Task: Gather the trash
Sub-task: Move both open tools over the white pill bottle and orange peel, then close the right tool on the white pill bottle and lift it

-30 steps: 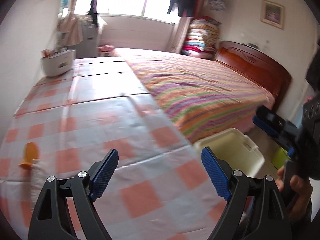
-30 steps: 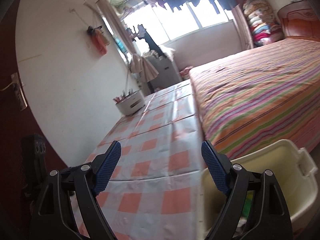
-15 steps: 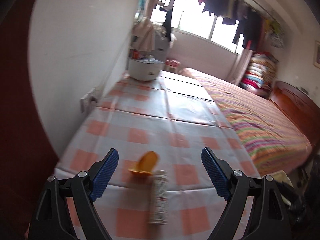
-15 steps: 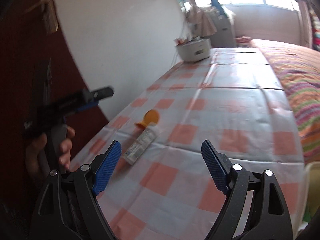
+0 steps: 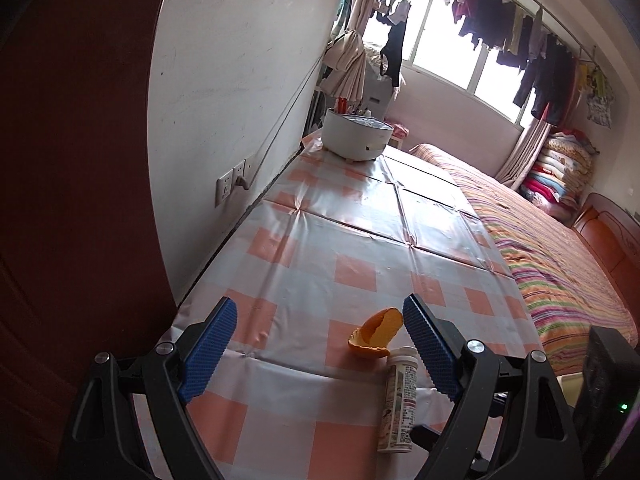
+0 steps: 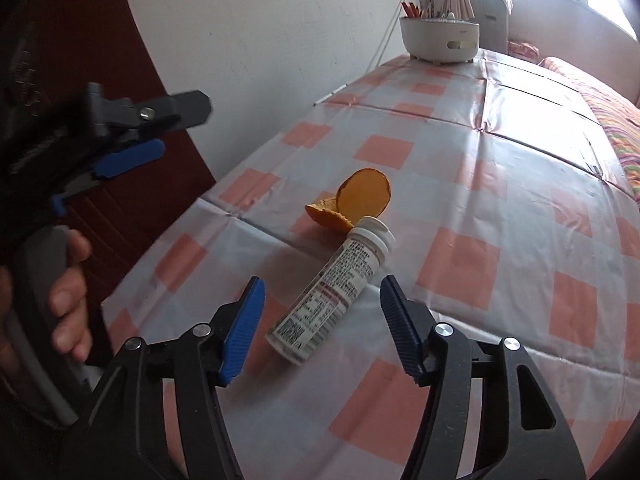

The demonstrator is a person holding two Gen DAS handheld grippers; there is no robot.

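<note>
— On the near end of the table, what has changed since a moment ago?

— A second back my left camera looked across the checked tablecloth (image 5: 352, 248) toward the bed (image 5: 552, 264), and the right one saw the bin by the bed. Now both have swung left to the wall side. The white bottle (image 6: 332, 292) and the orange peel (image 6: 352, 200), small and blurred half a second ago, sit close and sharp in the right view.

— How are you holding the grippers?

— My left hand (image 6: 64, 292) wraps the handle at the far left, with the left gripper (image 5: 320, 344) raised above the cloth, its blue pads (image 5: 212, 344) wide apart and gripping nothing. The right gripper (image 6: 322, 320) is low over the near edge, also spread wide, one pad on each side of the bottle's base end and clear of it.

— And where does the trash lie?

— The bottle lies on its side on the cloth, cap pointing away from me, touching or just beside the peel. In the left view both sit close to that gripper's right finger.

— Anything else around?

— A white round container (image 5: 356, 136) with utensils stands at the far end against the wall, a wall socket (image 5: 232, 184) is on the left, the striped bed runs along the right, and laundry (image 5: 512, 28) hangs at the window.
</note>
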